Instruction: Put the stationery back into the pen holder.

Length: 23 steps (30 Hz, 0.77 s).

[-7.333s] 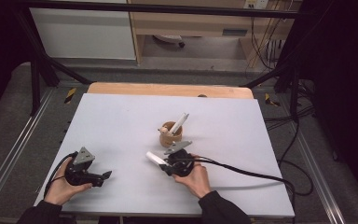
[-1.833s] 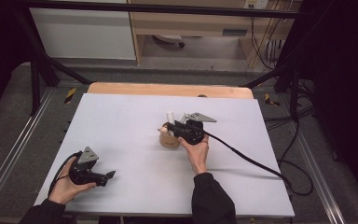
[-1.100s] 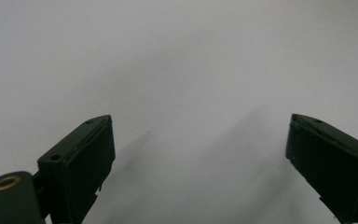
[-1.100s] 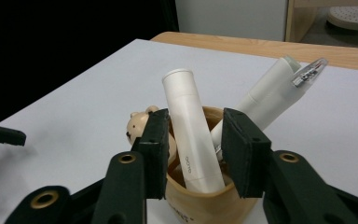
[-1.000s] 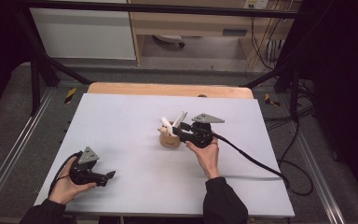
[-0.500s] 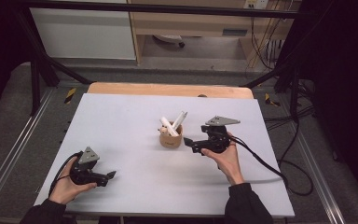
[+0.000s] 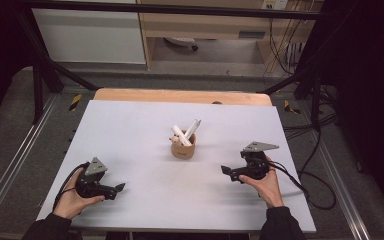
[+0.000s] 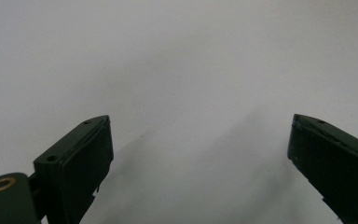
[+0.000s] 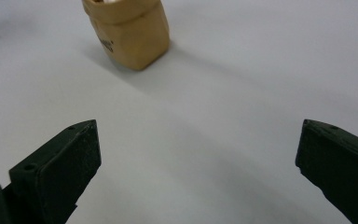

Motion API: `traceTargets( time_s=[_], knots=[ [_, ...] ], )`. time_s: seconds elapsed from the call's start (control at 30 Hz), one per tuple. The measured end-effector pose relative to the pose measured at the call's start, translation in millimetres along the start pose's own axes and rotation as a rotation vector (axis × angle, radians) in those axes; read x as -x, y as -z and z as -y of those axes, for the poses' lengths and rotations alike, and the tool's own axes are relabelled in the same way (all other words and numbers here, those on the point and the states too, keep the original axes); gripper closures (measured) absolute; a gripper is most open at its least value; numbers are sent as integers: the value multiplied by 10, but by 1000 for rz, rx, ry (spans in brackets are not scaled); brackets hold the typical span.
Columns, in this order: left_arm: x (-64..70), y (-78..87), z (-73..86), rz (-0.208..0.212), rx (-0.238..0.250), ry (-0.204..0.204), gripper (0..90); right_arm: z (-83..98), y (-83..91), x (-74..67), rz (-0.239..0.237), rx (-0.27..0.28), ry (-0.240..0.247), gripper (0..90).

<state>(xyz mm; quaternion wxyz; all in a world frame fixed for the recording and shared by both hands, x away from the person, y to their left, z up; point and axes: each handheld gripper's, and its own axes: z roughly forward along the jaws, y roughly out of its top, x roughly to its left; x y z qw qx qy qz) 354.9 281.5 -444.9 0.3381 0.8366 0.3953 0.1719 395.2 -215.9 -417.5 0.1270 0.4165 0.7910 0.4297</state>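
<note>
A small wooden cup (image 7: 183, 149) stands near the middle of the white table (image 7: 130, 125), with two white pens (image 7: 186, 133) leaning in it. My right gripper (image 7: 228, 174) rests to the cup's right, pointing left toward it. Its jaws have just been opening and now stand wide with nothing between them. In the right gripper view the gripper (image 9: 198, 128) spans bare table and the cup (image 9: 128, 32) sits ahead at upper left. My left gripper (image 7: 120, 187) lies near the front left, open, and in the left gripper view it (image 8: 200, 126) spans bare white surface.
A wooden strip (image 7: 180, 96) runs along the table's far edge. The right gripper's black cable (image 7: 305, 185) trails off the table's right side. Metal frame legs (image 7: 40, 80) and cables on the floor (image 7: 300, 45) surround the table.
My right gripper has left the cup, moving right and toward the near edge, and its jaws have opened. The second white pen now stays in the cup. The left gripper has not moved.
</note>
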Motion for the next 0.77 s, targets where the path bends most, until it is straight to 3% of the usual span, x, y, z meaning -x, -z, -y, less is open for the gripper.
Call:
traceTargets(
  time_s=[0.13, 0.4, 0.77],
  knots=[
    [5, -1, 1, 1, 3, -2, 68, 155, 73, 100, 28, -10, -20, 7],
    [6, 2, 8, 2, 9, -9, 68, 388, 172, 204, 34, -42, 1, 7],
    [14, -3, 17, 6, 8, -22, 68, 486, 159, 210, 37, -83, 50, 7]
  ],
)
